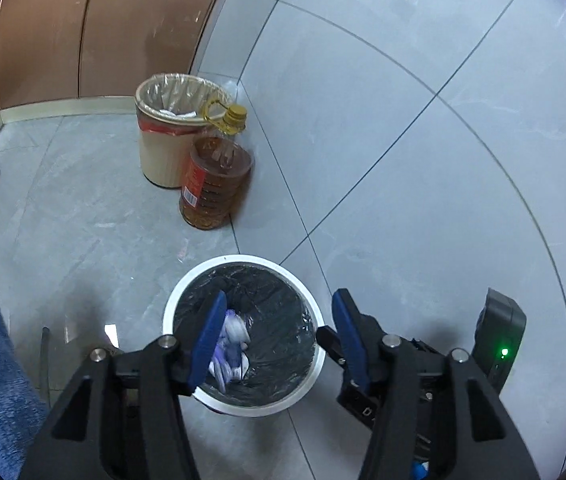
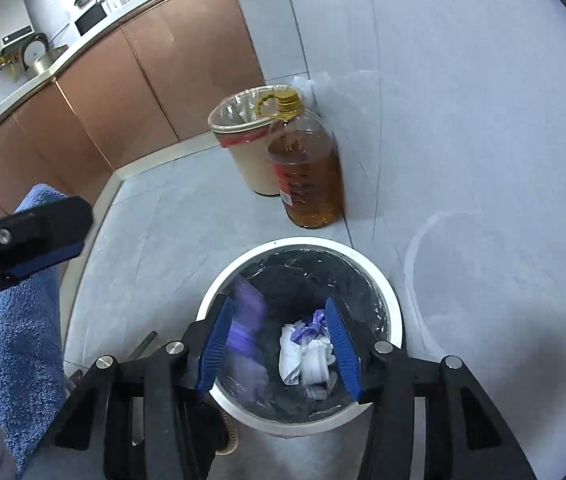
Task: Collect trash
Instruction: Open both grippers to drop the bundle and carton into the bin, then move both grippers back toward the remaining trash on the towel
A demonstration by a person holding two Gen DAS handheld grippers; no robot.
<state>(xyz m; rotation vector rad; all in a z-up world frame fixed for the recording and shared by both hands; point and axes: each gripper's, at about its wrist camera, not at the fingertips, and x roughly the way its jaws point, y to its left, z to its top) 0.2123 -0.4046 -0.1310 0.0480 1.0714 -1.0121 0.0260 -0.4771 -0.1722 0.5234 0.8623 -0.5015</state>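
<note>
Nearest the cameras, both grippers pointed steeply down over a white bin (image 1: 243, 408) lined with a black bag (image 1: 279, 320) on the tiled floor (image 1: 83, 208). The left gripper (image 1: 279, 340) stood part-way open, its blue pads (image 1: 207, 344) spread apart and pressing on nothing; between them lay only the view down into the bin. The right gripper (image 2: 283, 344) was likewise released, jaws apart and empty; a blurred purple piece (image 2: 247, 320) showed just inside its left pad, over the bin's mouth, though the blur made it impossible to tell whether it touched the pad. At the bottom of the bin lay the trash (image 2: 307, 352): crumpled white paper with purple scraps, also seen from the left wrist (image 1: 233, 348). In the right wrist view the left gripper's black body (image 2: 31, 236) showed at the left edge, beside a blue towelling sleeve (image 2: 23, 320). Farther off, a large bottle of amber oil (image 1: 215, 184) with a yellow cap stood upright, just beside a cream bin (image 1: 163, 148) holding a clear liner. Beyond them ran brown cabinet doors (image 2: 143, 92) under a counter (image 2: 95, 32) carrying kitchen things.
</note>
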